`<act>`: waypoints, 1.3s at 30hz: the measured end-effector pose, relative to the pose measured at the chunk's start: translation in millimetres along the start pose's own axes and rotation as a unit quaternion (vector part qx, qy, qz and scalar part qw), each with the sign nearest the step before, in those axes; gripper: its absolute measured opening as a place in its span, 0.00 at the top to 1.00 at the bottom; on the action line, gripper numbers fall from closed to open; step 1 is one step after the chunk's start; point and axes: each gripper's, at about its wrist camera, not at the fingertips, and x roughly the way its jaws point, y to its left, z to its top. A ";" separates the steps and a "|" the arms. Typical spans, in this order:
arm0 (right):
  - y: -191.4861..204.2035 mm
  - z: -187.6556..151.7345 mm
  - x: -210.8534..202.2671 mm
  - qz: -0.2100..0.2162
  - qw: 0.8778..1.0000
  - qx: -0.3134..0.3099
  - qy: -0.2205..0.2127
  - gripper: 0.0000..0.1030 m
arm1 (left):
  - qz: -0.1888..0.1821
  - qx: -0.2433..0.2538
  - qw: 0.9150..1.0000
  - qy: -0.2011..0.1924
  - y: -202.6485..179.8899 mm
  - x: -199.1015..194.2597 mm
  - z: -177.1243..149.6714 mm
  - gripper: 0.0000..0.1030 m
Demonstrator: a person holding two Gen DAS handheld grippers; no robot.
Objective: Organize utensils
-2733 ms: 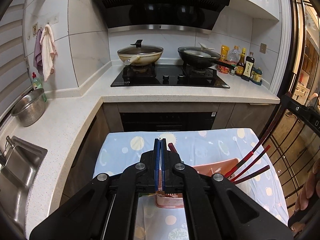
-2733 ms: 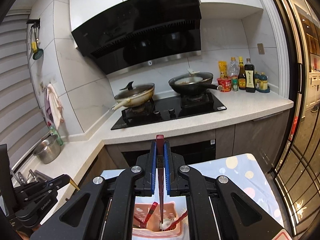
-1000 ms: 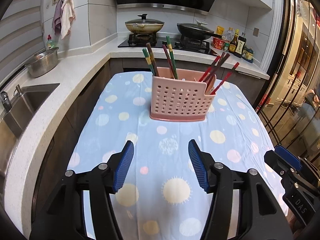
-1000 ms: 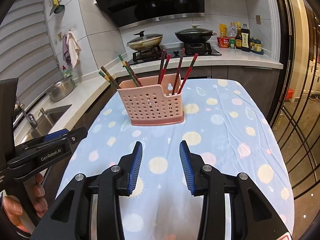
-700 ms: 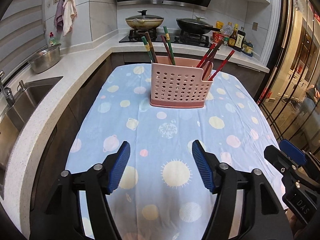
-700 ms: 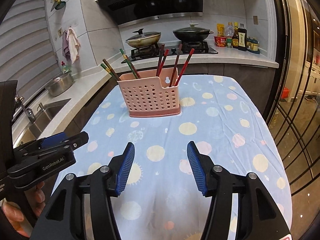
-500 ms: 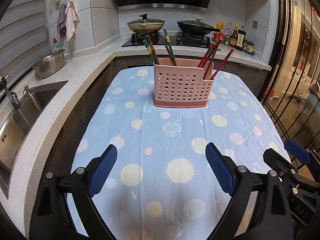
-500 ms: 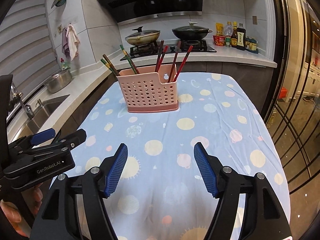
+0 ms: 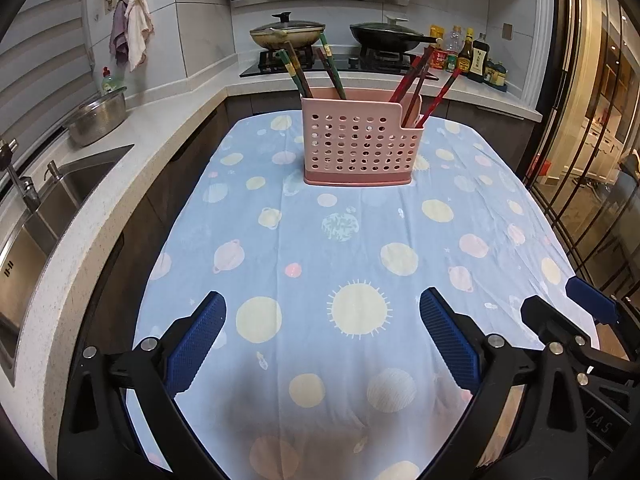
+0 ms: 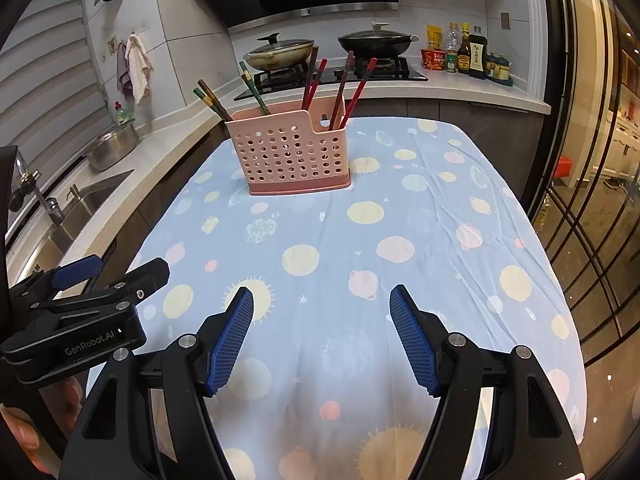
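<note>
1. both grippers have drawn back from the pink perforated plastic utensil basket [image 9: 360, 144], their jaws spreading wider.
2. the basket holds four green-tipped chopsticks [image 10: 256, 94] and four red chopsticks [image 10: 358, 88], standing on the planet-print blue tablecloth [image 9: 340, 248].
3. the left gripper [image 9: 322, 334] and right gripper [image 10: 322, 334] gape wide, released, holding nothing.

Perforated pink plastic caddy [image 9: 362, 148]; matt printed cloth [image 9: 360, 248], lightly creased; glossy lacquered chopsticks [image 9: 414, 80]; speckled stone counter [image 9: 100, 184].

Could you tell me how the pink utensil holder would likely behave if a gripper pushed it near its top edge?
The pink utensil holder looks like thin perforated plastic, so probably light. Its chopsticks lean well above the rim, so a high push might tip it. On the tablecloth, it may drag and wrinkle the fabric rather than slide.
</note>
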 end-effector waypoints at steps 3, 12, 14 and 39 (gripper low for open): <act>2.1 -1.1 -1.0 -0.006 1.000 -0.006 -0.002 0.33 | 0.000 -0.002 1.000 0.005 0.9 1.0 -3.2 0.09; 6.0 -5.1 -1.6 -0.005 1.000 -0.017 -0.007 0.18 | 0.003 -0.006 1.000 0.009 2.8 0.8 -5.3 0.09; 5.2 -6.0 -1.1 -0.005 1.000 -0.016 -0.007 0.18 | 0.003 -0.006 1.000 0.010 2.9 1.1 -5.4 0.08; 2.3 -6.1 -5.4 -0.013 1.000 -0.006 -0.023 0.07 | 0.017 0.004 1.000 0.003 -2.6 -0.8 -6.3 0.07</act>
